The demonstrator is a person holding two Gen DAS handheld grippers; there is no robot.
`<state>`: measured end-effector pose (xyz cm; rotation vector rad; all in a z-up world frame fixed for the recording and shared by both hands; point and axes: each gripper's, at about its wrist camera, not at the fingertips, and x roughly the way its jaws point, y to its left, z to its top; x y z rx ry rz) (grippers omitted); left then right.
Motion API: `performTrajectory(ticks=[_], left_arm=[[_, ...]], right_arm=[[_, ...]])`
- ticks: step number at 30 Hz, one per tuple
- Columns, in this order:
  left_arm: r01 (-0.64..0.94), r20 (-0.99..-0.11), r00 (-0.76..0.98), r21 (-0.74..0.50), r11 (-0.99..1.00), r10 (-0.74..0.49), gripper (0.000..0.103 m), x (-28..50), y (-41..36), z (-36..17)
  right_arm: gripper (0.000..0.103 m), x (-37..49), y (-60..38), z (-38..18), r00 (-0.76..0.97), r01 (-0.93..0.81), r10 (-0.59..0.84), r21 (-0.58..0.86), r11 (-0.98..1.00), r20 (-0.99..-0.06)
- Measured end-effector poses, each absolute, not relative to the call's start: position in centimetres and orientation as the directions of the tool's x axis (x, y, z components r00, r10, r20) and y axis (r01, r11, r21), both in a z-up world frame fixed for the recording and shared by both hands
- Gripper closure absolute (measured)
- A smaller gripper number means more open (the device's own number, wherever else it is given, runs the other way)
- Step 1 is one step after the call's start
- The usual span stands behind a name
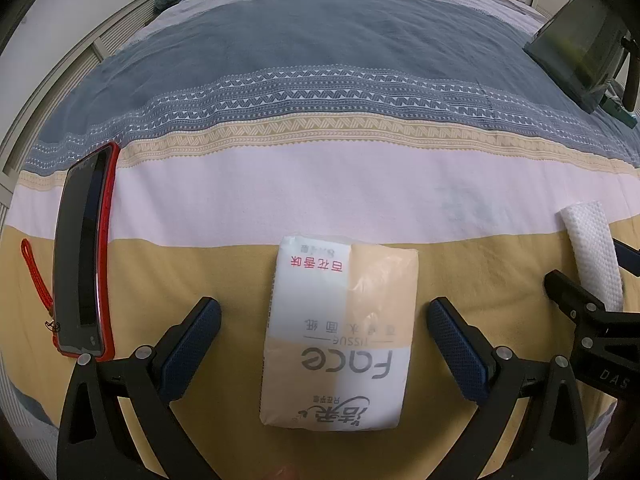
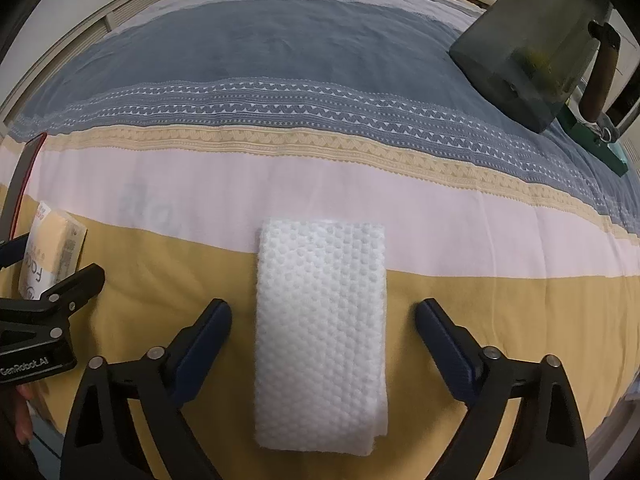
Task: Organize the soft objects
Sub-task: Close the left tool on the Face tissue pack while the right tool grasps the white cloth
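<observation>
Lying at the far left of the bed (image 1: pixel 320 184) is a phone in a red case (image 1: pixel 82 256), its red cord (image 1: pixel 38 276) trailing toward the bed's edge, with bare yellow cover between it and my left gripper (image 1: pixel 324 328). That gripper stands wide, one finger on each side of the tissue pack (image 1: pixel 340 336) and neither touching it; the pack lies flat on the yellow stripe, its far end reaching the pale band. Open cover runs from there to the folded white towel (image 2: pixel 322 336), which sits between the fingers of my right gripper (image 2: pixel 324 328), also spread wide with a gap on both sides. Beyond both, the striped cover stretches free toward the pillows. At the far right a dark translucent container (image 2: pixel 528 52) rests near the bed's edge; its contents are blurred, perhaps something green, and the frame cuts off its top.
</observation>
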<state>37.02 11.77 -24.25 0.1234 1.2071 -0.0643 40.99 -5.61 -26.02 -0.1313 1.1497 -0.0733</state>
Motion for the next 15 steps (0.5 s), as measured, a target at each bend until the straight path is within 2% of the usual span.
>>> performTrajectory(ticks=[15], left_arm=[[0.093, -0.933, 0.357, 0.067, 0.993, 0.03, 0.002, 36.6, 11.4, -24.4]], right_arm=[[0.039, 40.2, -5.2, -24.3, 0.404, -0.034, -0.112, -0.137, 0.99, -0.908]])
